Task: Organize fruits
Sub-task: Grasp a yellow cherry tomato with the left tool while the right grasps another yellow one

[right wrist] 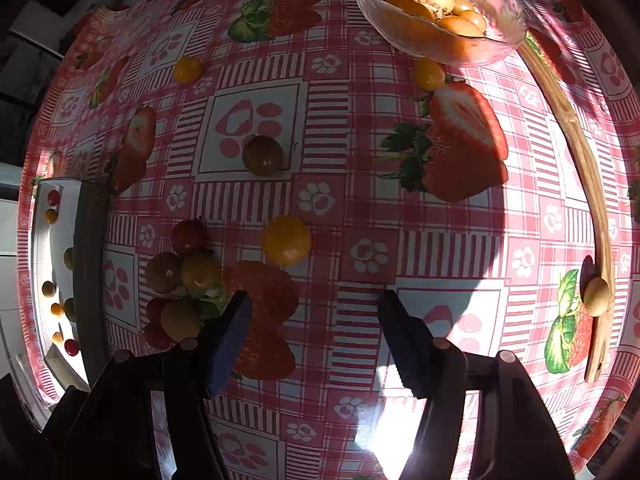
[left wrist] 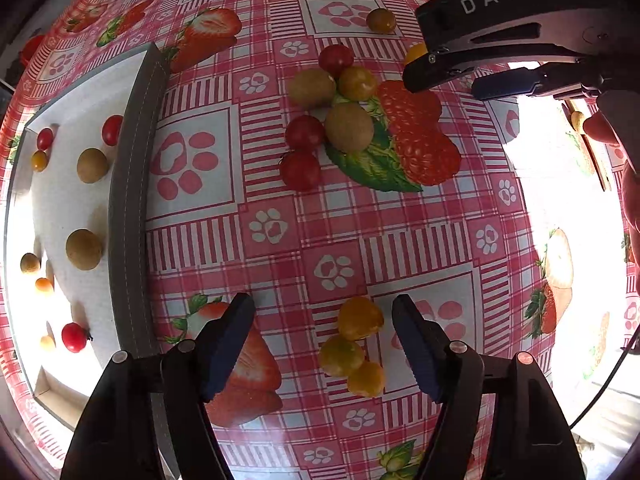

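Observation:
My left gripper [left wrist: 322,312] is open and empty above three yellow tomatoes [left wrist: 352,344] on the pink checked tablecloth. Ahead lies a cluster of red tomatoes, brown longans and a yellow tomato [left wrist: 332,116]. A white box [left wrist: 136,152] at the left holds several small fruits [left wrist: 84,248]. The right gripper [left wrist: 460,80] shows at the upper right. In the right wrist view my right gripper [right wrist: 314,304] is open and empty; a yellow tomato [right wrist: 286,240] lies just ahead, the cluster [right wrist: 180,280] to its left, a dark tomato [right wrist: 262,155] farther on.
A glass bowl [right wrist: 504,40] of orange and pale fruits stands at the far right, a yellow tomato [right wrist: 428,74] beside it. A wooden tray edge [right wrist: 580,152] runs down the right with a longan [right wrist: 597,290] against it. A lone yellow tomato [right wrist: 187,69] lies far left.

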The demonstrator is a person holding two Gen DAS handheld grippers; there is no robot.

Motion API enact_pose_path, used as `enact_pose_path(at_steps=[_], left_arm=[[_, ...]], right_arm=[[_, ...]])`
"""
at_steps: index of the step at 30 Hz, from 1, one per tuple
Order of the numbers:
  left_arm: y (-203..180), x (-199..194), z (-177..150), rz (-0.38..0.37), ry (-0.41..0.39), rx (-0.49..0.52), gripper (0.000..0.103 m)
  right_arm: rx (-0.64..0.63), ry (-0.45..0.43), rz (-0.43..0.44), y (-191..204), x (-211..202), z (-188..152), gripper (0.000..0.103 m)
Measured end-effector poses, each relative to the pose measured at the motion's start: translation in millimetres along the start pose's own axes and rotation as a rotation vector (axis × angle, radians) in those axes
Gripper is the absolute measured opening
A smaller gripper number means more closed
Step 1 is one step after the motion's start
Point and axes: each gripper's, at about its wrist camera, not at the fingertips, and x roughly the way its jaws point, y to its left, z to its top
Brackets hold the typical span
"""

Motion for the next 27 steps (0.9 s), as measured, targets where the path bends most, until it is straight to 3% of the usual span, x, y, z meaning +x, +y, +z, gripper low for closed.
enact_pose_path(at_steps=[2, 5, 6, 7, 8, 9, 10, 17, 27], left_arm=[[-3, 0, 2, -0.002, 0.0, 0.01, 0.073], [-11, 0, 5, 0.02, -0.004, 0.028, 0.063], [-13, 1, 3, 0.019, -0.007, 0.028, 0.057], [-13, 0, 3, 0.018, -0.011, 0.028, 0.053], [-12, -2, 4, 0.02, -0.017, 0.025, 0.041], [-9, -4, 3, 0.017, -0.022, 0.019, 0.029], [-6, -5, 4, 0.011, -0.023, 0.009, 0.025], [17, -8, 5, -0.099, -0.03, -0.072, 0.024], [28, -14, -4, -0.126, -0.033, -0.068, 0.024]], right_arm=[[-0.018, -0.008, -0.002, 6, 1, 6, 0.064], [-0.036, -0.019, -0.012, 15, 3, 17, 0.055], [-0.042, -0.021, -0.018, 17, 3, 19, 0.049], [-0.051, -0.024, -0.039, 20, 3, 20, 0.034], [-0.06, -0.025, -0.05, 24, 4, 22, 0.027], [-0.061, -0.025, -0.047, 25, 4, 23, 0.026], [-0.059, -0.027, -0.039, 25, 4, 22, 0.026], [-0.021, -0.024, 0.012, 8, -9, -3, 0.026], [0.035, -0.015, 0.057, -12, -22, -29, 0.026]])
